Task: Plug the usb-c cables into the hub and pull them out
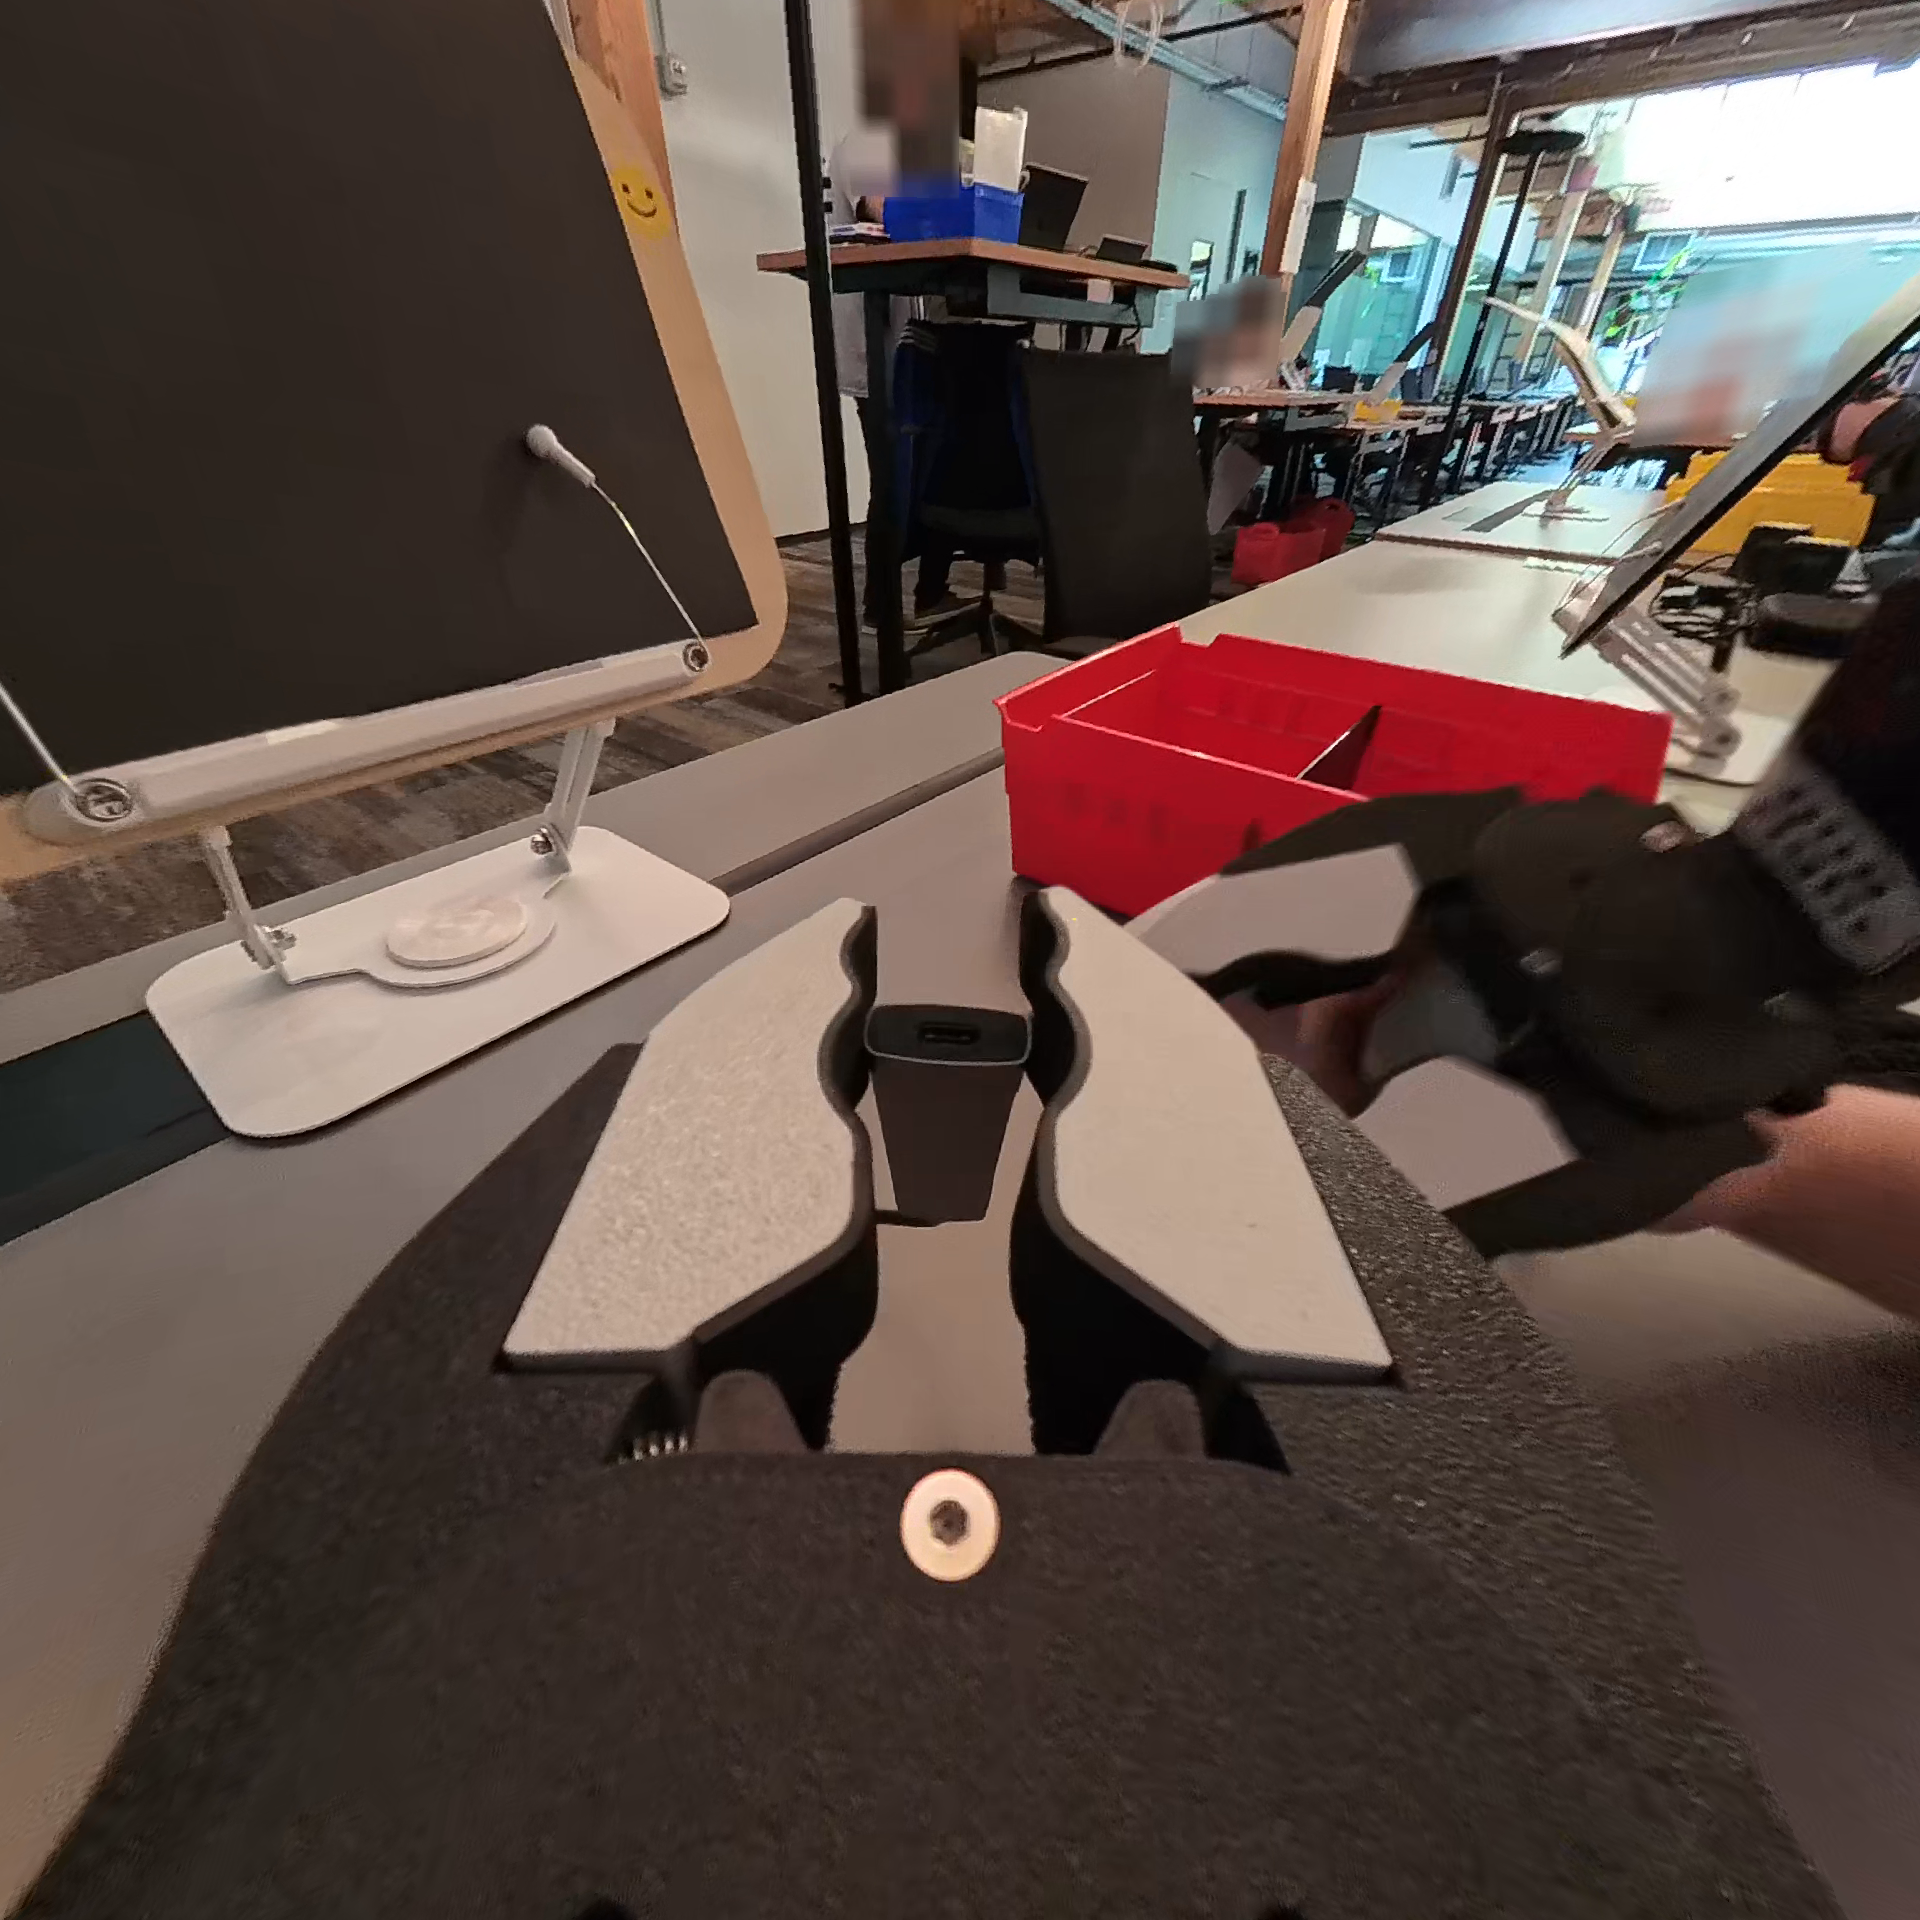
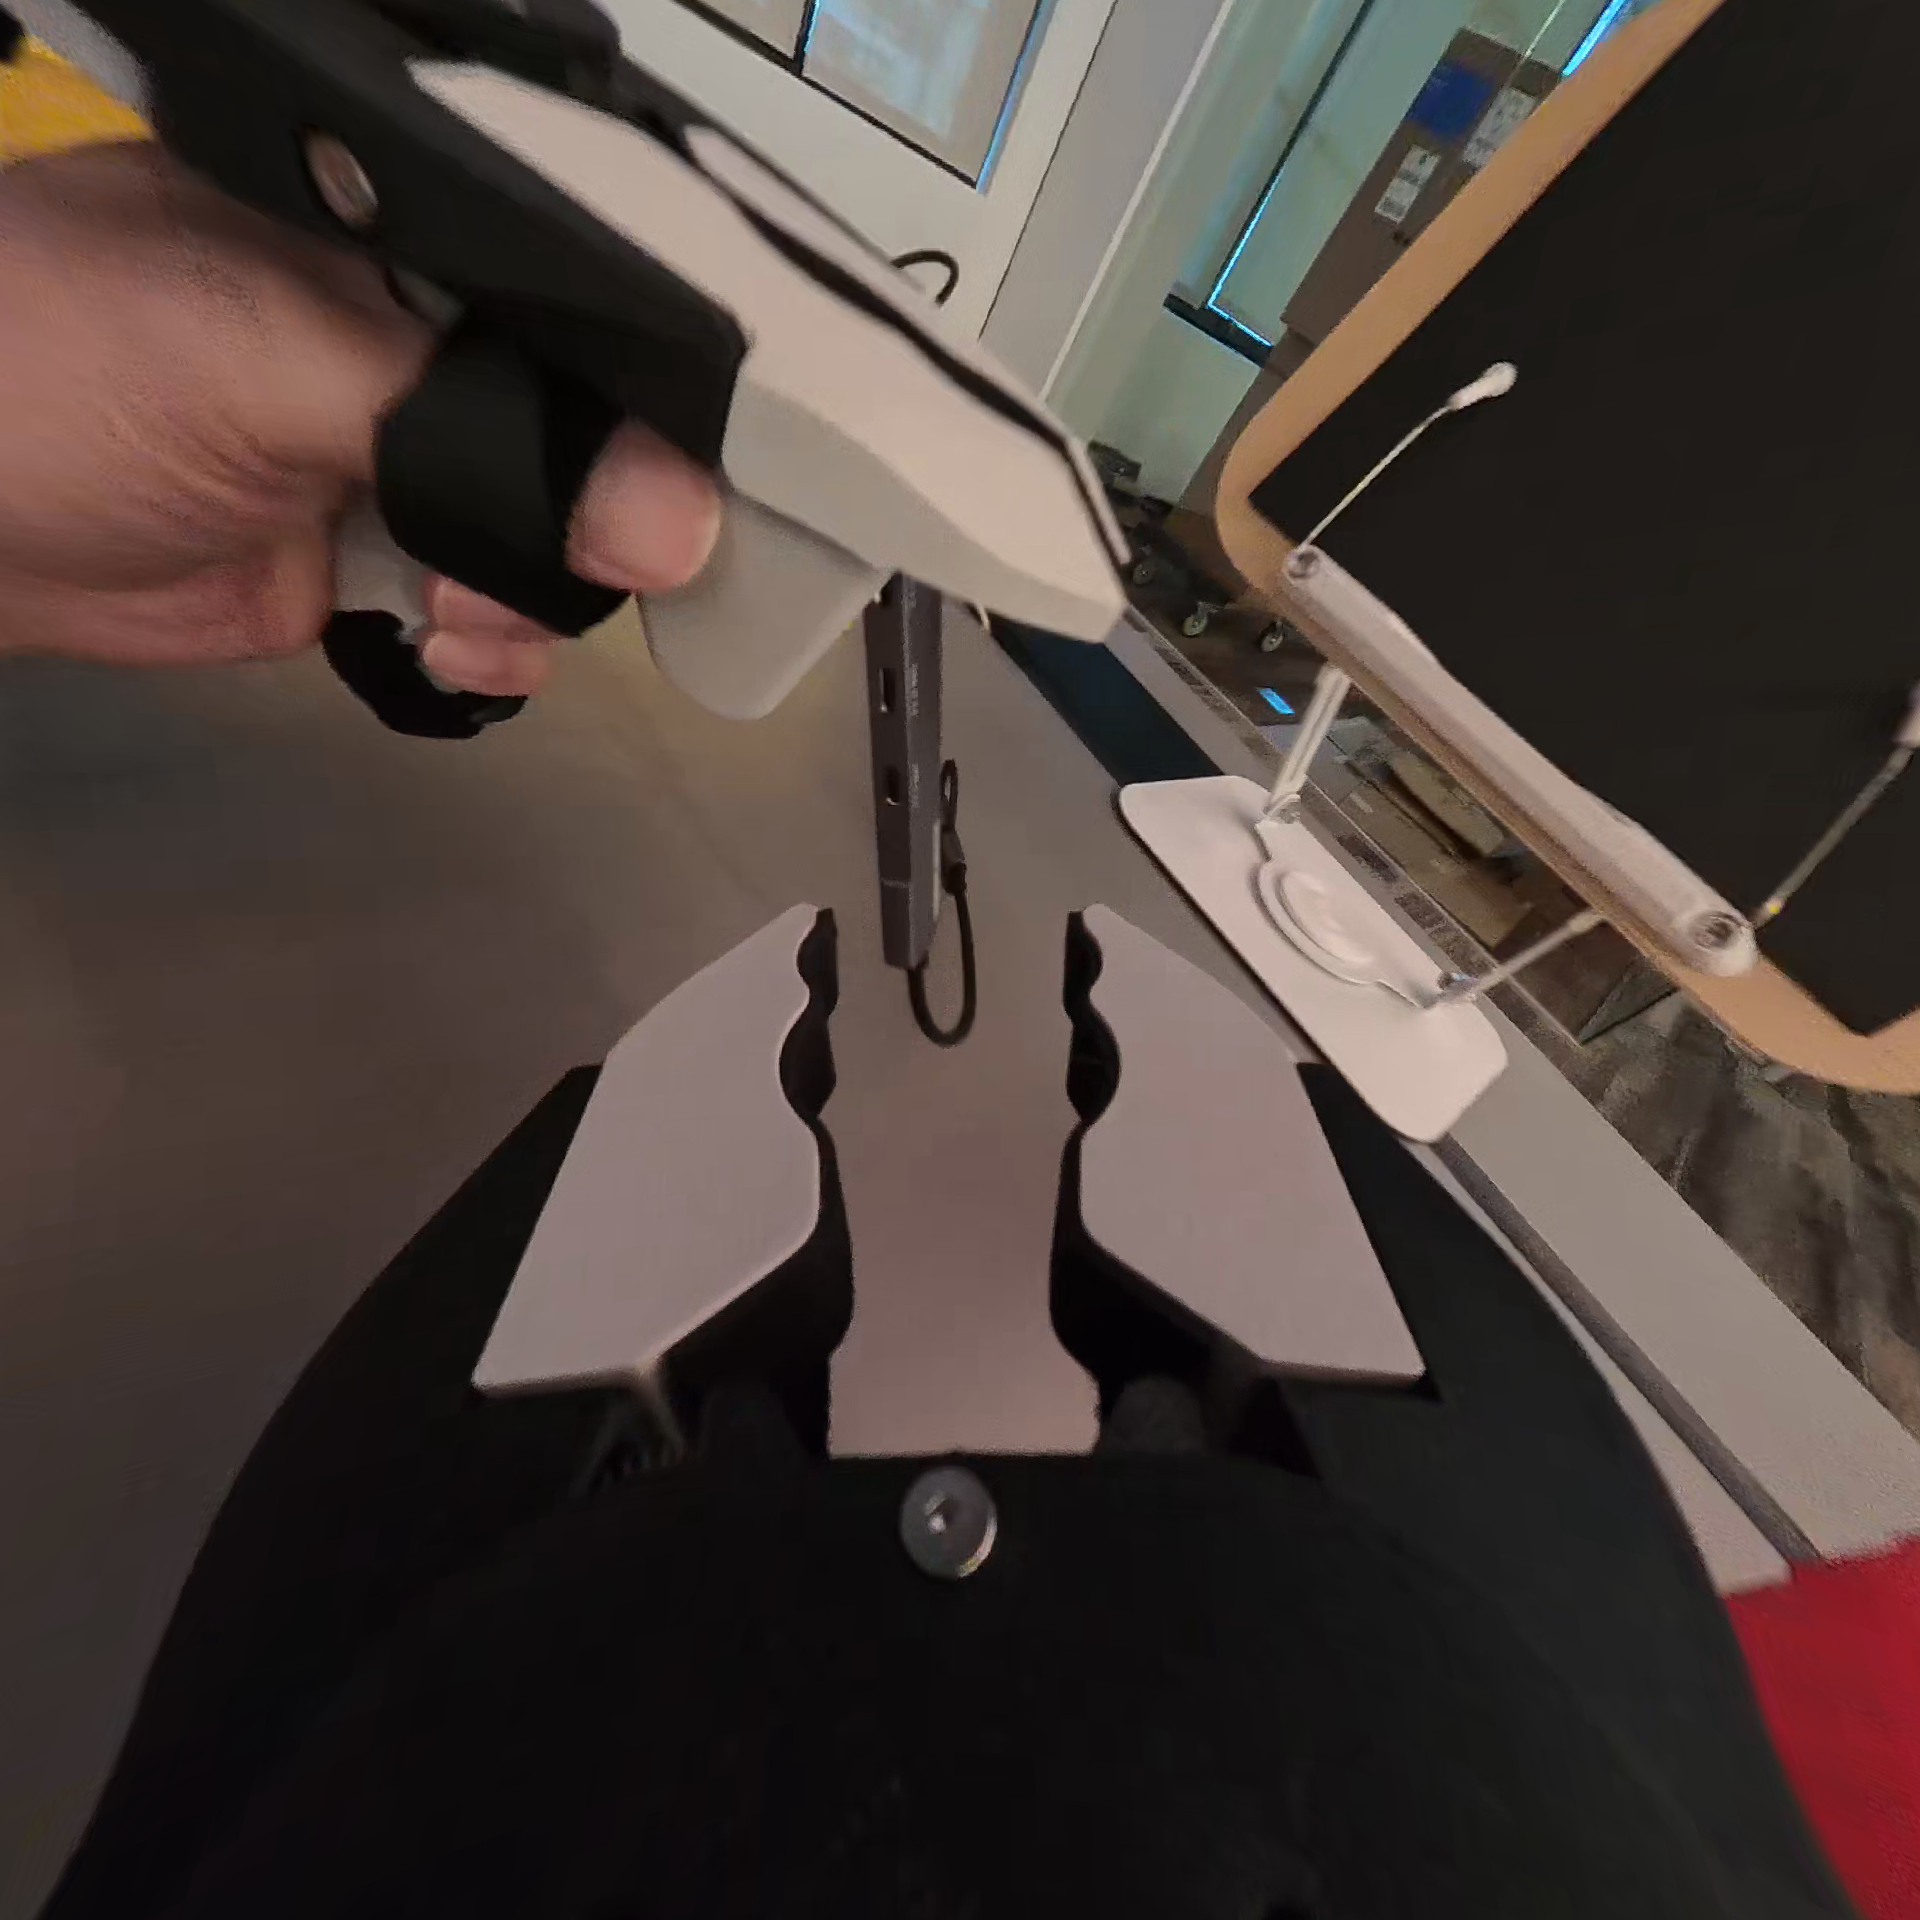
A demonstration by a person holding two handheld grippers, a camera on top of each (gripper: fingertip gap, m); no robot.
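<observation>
My left gripper (image 1: pixel 945 914) is shut on the dark grey hub (image 1: pixel 940 1143). The hub's end with an empty port faces the camera between the pads. In the right wrist view the left gripper (image 2: pixel 904 582) holds the hub (image 2: pixel 906 790) by its far end, above the grey table (image 2: pixel 312 935). A short black cable (image 2: pixel 961 966) loops from the hub's near end back along its side. My right gripper (image 2: pixel 951 920) is open and empty; the hub's near end and the cable loop sit just beyond its fingertips, untouched. The right gripper also shows blurred in the left wrist view (image 1: pixel 1226 935).
A red bin (image 1: pixel 1299 790) with a divider stands on the table behind the grippers. A black board on a white stand (image 1: pixel 436 987) is at the left, and shows at the right in the right wrist view (image 2: pixel 1351 997). Desks, chairs and people are far behind. The gap from one gripper's tips to the other's is roughly 6 centimeters.
</observation>
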